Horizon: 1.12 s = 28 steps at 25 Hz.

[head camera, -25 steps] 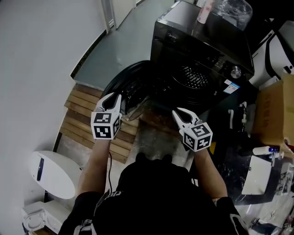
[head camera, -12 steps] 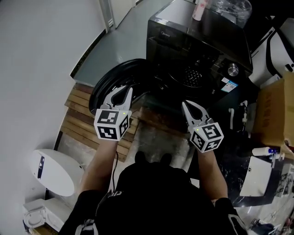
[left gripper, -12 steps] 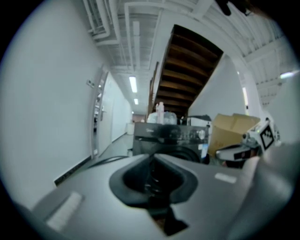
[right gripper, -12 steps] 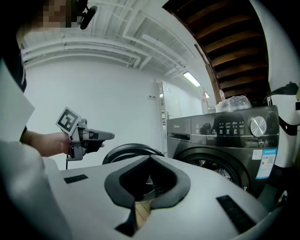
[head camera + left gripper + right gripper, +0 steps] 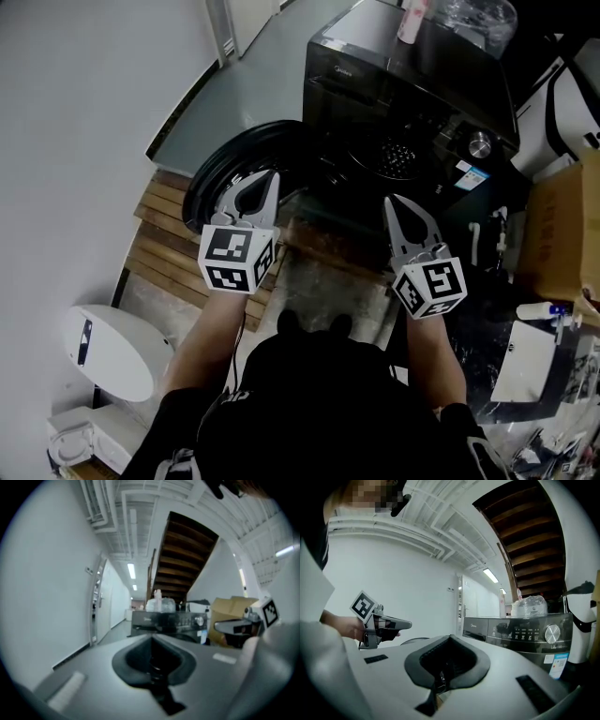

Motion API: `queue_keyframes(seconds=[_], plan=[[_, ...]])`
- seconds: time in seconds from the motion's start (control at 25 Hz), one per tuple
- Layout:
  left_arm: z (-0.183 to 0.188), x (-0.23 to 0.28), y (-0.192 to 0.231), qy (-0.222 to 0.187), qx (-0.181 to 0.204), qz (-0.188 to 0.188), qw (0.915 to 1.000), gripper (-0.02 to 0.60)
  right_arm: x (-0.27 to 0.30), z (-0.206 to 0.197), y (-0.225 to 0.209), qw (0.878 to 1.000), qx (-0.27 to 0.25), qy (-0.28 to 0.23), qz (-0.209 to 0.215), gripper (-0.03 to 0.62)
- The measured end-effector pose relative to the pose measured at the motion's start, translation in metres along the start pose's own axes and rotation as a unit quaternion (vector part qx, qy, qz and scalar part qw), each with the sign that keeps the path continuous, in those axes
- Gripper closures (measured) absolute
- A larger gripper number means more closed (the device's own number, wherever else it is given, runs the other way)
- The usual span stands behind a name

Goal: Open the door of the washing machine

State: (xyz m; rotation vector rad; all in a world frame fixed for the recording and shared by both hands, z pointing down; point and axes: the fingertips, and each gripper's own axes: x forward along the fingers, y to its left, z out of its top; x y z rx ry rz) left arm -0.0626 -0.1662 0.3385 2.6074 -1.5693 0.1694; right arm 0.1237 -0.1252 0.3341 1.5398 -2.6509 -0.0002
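Note:
The black washing machine (image 5: 412, 103) stands ahead, its round door (image 5: 211, 173) swung wide to the left and the drum opening (image 5: 398, 155) exposed. My left gripper (image 5: 260, 183) hovers just right of the door's rim; its jaws have just been closing and now stand shut with nothing between them. My right gripper (image 5: 401, 208) is below the drum opening, shut and empty. In the left gripper view the shut jaws (image 5: 152, 637) point at the machine's control panel (image 5: 168, 619). The right gripper view shows its shut jaws (image 5: 450, 637), the panel (image 5: 525, 632) and the left gripper (image 5: 407, 624) at left.
A wooden slat platform (image 5: 164, 244) lies under the door. A white round appliance (image 5: 108, 352) sits at lower left, a cardboard box (image 5: 553, 225) at right. A plastic-wrapped item (image 5: 473, 19) rests on the machine. A white wall runs along the left.
The door has swung further open to the left. Both grippers have risen and shifted toward the machine. The left jaws went from open to shut, the right jaws closed fully.

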Motion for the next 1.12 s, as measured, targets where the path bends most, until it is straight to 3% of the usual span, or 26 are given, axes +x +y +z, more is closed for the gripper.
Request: queue_keyframes(seconds=[0.2, 0.6, 0.88, 1.12], plan=[[-0.005, 0.004, 0.009, 0.001, -0.01, 0.011, 0.9999, 0.574, -0.004, 0.007, -0.006, 0.999, -0.029, -0.004, -0.013, 0.603], [-0.013, 0.011, 0.026, 0.008, -0.015, 0.03, 0.9994, 0.574, -0.012, 0.007, -0.044, 0.999, -0.023, -0.005, -0.049, 0.603], [-0.026, 0.016, 0.029, 0.011, -0.018, 0.024, 0.9995, 0.575, -0.015, -0.009, -0.06, 0.998, -0.012, 0.002, -0.066, 0.603], [-0.015, 0.024, 0.033, -0.003, -0.021, 0.034, 0.9992, 0.575, -0.011, -0.001, -0.075, 0.997, -0.021, -0.004, -0.079, 0.603]])
